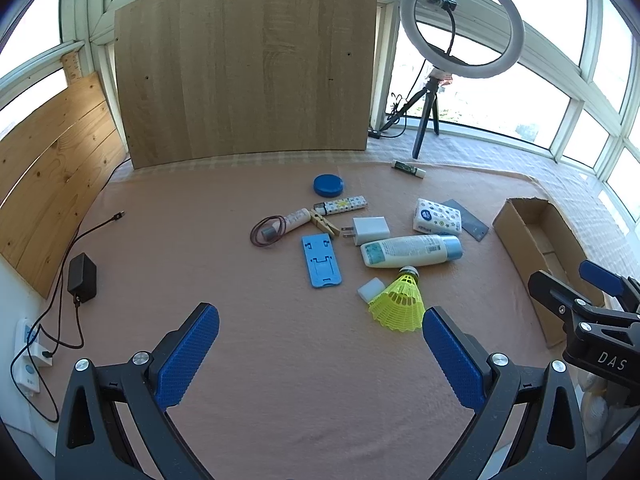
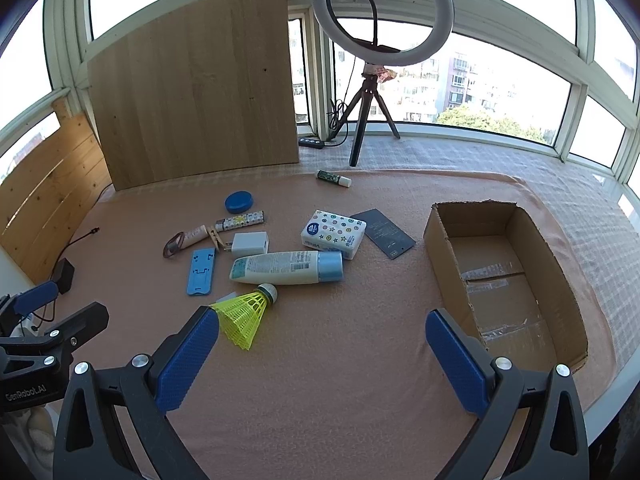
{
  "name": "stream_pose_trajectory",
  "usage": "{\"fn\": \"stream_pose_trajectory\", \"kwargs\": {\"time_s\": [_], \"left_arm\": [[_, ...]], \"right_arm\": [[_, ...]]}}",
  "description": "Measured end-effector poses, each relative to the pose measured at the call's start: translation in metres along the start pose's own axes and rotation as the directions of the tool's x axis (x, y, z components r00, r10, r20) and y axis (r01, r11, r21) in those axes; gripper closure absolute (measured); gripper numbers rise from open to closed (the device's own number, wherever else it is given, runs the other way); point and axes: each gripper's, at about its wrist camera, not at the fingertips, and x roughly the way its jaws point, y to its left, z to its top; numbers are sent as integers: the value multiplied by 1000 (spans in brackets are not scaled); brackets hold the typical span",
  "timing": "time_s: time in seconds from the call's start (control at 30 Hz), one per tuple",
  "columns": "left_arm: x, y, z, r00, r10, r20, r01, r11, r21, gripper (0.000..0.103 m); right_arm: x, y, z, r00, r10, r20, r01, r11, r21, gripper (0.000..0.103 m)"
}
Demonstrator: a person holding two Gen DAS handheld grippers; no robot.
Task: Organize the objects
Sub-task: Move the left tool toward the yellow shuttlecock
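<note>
Small items lie scattered on a pink cloth (image 1: 260, 360): a yellow shuttlecock (image 1: 400, 300) (image 2: 244, 312), a white lotion bottle (image 1: 408, 251) (image 2: 286, 267), a tissue pack (image 2: 334, 233), a white charger (image 1: 370, 230), a blue phone stand (image 1: 321, 261) and a blue round lid (image 1: 329, 185). An open cardboard box (image 2: 444, 248) stands at the right, with nothing in it. My left gripper (image 1: 320, 336) hangs open above bare cloth, short of the shuttlecock. My right gripper (image 2: 322, 340) is open too, between the shuttlecock and the box.
A ring light on a tripod (image 2: 368, 92) stands at the back by the windows. Wood panels (image 1: 248, 68) lean at the back and left. A black adapter with cables (image 1: 82, 278) lies at the left. A dark card (image 2: 388, 232) and a glue stick (image 2: 334, 178) lie farther back.
</note>
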Motion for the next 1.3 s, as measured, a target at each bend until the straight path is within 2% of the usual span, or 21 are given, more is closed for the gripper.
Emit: {"fn": "stream_pose_trajectory", "kwargs": {"time_s": [0.4,0.7,1.0,1.17,1.3], "left_arm": [[6,2,-1,1000,-15,-9,16,1000,8,0],[21,0,0,998,-55,-28,55,998,19,1],[42,-3,-2,994,-95,-60,96,995,21,8],[58,-8,1,988,-131,-80,134,990,37,13],[70,-16,-2,985,-143,-100,152,985,83,22]], "right_arm": [[7,-3,0,1000,11,-19,-11,1000,11,1],[21,-5,0,997,45,-65,-44,999,25,1],[41,-8,0,988,100,-115,-93,994,61,1],[59,-8,1,979,139,-149,-126,988,90,8],[79,-11,3,964,176,-198,-153,980,130,21]]}}
